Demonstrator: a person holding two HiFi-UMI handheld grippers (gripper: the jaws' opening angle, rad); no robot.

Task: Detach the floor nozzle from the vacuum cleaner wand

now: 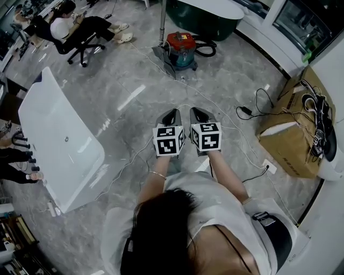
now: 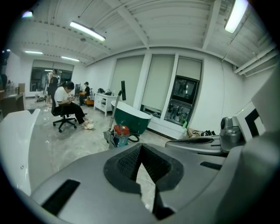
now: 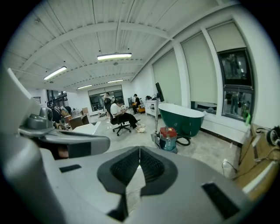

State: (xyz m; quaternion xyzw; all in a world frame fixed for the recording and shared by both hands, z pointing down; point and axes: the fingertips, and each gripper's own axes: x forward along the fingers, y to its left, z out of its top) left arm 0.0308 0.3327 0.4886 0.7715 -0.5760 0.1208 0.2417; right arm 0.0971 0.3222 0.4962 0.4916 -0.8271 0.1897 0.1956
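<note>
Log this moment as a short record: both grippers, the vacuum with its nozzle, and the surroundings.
left gripper: jaws shut, nothing between them
right gripper: jaws shut, nothing between them
vacuum cleaner: red-topped canister on the floor ahead, untouched
wand: upright beside the canister
floor nozzle: grey, on the wand's lower end, not yet detached
green bathtub: behind the vacuum
white bathtub: left
cardboard box: right
seated person: far left, on an office chair
</note>
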